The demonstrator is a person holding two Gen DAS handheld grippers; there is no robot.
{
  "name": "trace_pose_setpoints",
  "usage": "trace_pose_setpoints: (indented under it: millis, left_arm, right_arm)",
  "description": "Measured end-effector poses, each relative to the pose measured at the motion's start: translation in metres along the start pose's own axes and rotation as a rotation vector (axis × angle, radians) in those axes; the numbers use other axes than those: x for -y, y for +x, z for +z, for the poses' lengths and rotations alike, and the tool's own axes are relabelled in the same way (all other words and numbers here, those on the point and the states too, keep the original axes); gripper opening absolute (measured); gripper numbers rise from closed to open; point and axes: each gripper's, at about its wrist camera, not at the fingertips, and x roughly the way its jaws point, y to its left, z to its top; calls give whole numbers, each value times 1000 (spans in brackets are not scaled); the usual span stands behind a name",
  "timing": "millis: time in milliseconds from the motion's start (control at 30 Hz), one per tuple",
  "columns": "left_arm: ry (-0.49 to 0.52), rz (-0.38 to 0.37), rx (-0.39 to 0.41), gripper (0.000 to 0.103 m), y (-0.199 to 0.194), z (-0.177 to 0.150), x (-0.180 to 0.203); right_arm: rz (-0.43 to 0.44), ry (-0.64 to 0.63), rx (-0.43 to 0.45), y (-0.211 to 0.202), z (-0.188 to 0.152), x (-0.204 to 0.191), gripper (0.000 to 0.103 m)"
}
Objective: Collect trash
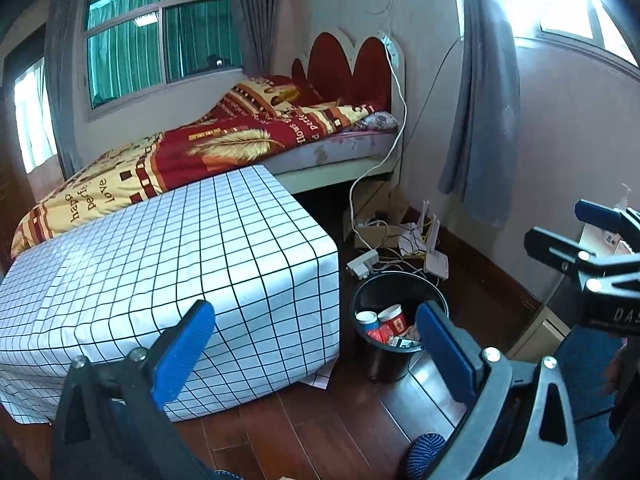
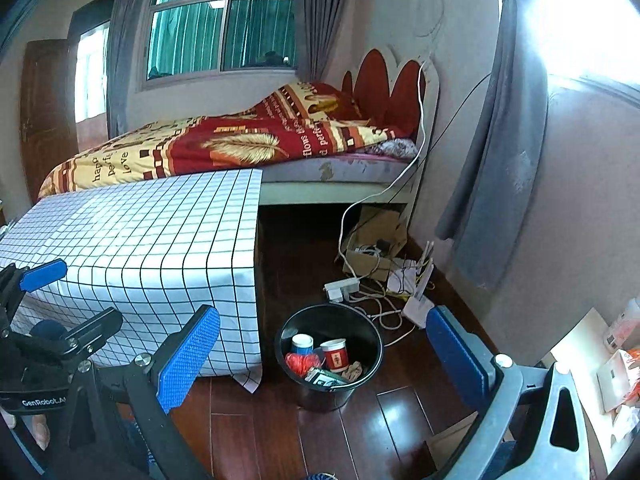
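I hold two tongs, and both stand wide open with nothing between their blue pads: my left gripper (image 1: pixel 316 344) and my right gripper (image 2: pixel 324 352). Ahead of them on the wooden floor (image 2: pixel 360 432) stands one black bin (image 2: pixel 362 322), which my right tongs frame between their pads; from my left tongs it sits just behind the right-hand pad, which covers part of its rim. Inside the bin I count two paper cups, one blue-banded cup (image 2: pixel 302 344) and one red cup (image 2: pixel 335 354), beside a red crumpled wrapper (image 2: pixel 301 362) and a dark printed packet (image 2: pixel 322 378); there may be more scraps beneath, but they are too jumbled to tell. To the left of both tongs is one table under a checked cloth (image 2: pixel 140 232), its top bare. Beyond the bin lie one power strip (image 2: pixel 341 286), tangled cables and one white router (image 2: pixel 418 306). Packets at my far right are cut off by the frame edge.
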Motion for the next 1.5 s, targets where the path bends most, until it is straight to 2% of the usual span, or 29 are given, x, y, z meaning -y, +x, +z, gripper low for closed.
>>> trace_pose_setpoints:
  millis: [1500]
  left_arm:
    - [-5,-16,11,102,-2,1,-6]
  right_arm:
    - [15,9,4,-1,1,-6,103]
